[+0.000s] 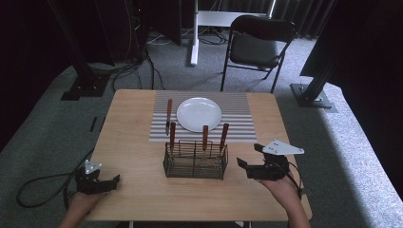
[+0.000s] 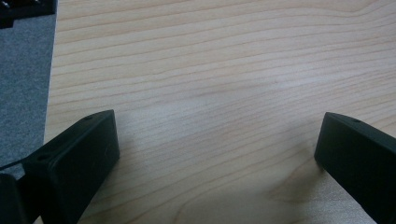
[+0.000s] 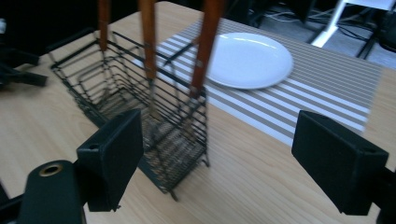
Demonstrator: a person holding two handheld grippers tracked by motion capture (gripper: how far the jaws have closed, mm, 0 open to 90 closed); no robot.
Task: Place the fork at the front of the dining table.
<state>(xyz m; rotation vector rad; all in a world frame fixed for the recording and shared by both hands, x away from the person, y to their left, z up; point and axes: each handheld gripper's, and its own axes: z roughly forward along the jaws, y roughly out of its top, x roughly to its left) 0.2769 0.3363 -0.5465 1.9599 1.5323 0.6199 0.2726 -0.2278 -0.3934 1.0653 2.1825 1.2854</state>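
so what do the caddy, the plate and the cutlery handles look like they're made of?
Caddy: thin black wire mesh, probably coated metal, see-through grid with a matte look.
Plate: white and glossy with soft highlights, likely ceramic, though melamine can't be ruled out.
Cutlery handles: reddish-brown with a slight sheen, looks like varnished wood; the grain is too blurred to confirm.

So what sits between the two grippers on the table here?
In the high view, the black wire caddy, with three wooden-handled utensils standing in it, sits between the left gripper and right gripper; bare tabletop lies either side of it.
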